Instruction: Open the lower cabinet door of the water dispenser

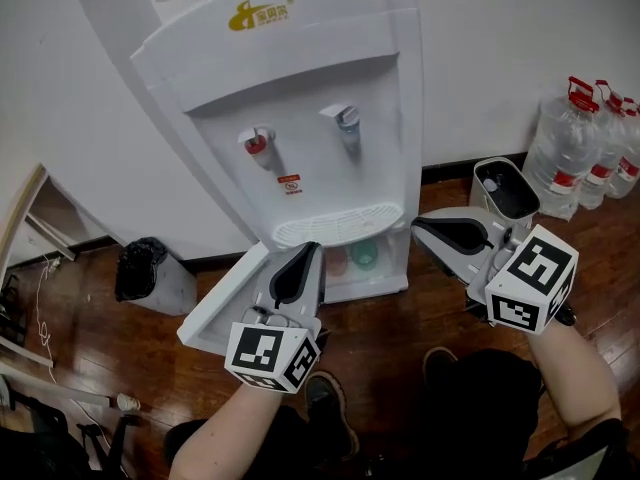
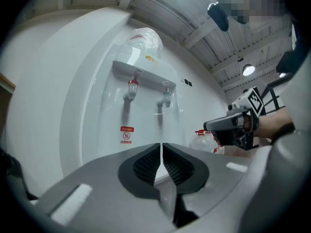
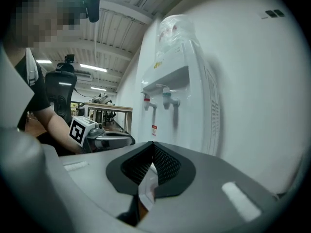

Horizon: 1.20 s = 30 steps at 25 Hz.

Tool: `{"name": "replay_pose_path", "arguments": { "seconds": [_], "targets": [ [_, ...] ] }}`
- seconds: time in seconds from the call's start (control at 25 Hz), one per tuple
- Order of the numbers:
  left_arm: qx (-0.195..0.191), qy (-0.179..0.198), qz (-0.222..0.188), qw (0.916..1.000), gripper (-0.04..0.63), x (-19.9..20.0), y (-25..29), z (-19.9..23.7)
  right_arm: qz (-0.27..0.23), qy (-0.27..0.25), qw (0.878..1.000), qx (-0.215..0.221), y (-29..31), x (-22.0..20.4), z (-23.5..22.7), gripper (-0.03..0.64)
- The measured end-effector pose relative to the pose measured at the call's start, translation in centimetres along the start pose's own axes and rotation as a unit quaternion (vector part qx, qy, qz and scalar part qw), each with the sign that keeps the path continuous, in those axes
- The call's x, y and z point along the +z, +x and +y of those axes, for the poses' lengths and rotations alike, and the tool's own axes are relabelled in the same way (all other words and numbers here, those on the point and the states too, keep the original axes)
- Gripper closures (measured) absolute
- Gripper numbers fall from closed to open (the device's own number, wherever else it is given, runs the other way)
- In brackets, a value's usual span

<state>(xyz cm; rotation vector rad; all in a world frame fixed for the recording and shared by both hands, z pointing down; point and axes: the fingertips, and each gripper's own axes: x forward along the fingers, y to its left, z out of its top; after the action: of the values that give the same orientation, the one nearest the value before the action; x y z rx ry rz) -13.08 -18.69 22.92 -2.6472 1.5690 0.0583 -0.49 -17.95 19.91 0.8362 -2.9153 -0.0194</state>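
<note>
Dispenser [image 1: 300, 88]: glossy white plastic, boxy, standing against the wall.
Door [image 1: 215, 313]: flat white panel, swung open leftward, low over the plank floor [image 1: 400, 328].
Left claw [image 1: 305, 253]: grey shell, ribbed black pads a hair apart, empty, above the door.
Right claw [image 1: 420, 226]: pads together, empty, beside the dispenser.

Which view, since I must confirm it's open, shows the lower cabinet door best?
The head view: the lower cabinet door stands swung open leftward, partly hidden by the left gripper. Both gripper views show only the upper front of the dispenser, not the door.
</note>
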Motion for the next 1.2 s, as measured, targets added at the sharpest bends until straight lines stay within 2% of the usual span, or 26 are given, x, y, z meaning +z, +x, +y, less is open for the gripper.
{"name": "replay_pose_path", "arguments": {
  "seconds": [0.16, 0.32, 0.68, 0.92, 1.2],
  "targets": [
    [0.025, 0.008, 0.009, 0.9996, 0.543, -2.9, -0.3, 0.0, 0.008, -0.002, 1.000, 0.007, 1.4, -4.1, 0.1, 0.614],
    [0.051, -0.007, 0.025, 0.9983, 0.543, -6.4, -0.8, 0.9, 0.007, 0.001, 1.000, 0.009, 3.0, -7.4, 0.3, 0.614],
    [0.080, -0.023, 0.082, 0.9931, 0.535, -14.5, -0.8, 2.5, 0.006, 0.032, 0.999, 0.001, 5.5, -13.7, 0.9, 0.594],
    [0.090, -0.035, 0.113, 0.9889, 0.534, -19.3, -0.1, 3.1, 0.004, 0.036, 0.999, -0.031, 6.0, -17.4, -0.4, 0.602],
    [0.106, -0.040, 0.147, 0.9825, 0.532, -24.1, 0.3, 3.8, 0.031, 0.059, 0.997, -0.034, 7.5, -22.3, -0.1, 0.604]
  ]
}}
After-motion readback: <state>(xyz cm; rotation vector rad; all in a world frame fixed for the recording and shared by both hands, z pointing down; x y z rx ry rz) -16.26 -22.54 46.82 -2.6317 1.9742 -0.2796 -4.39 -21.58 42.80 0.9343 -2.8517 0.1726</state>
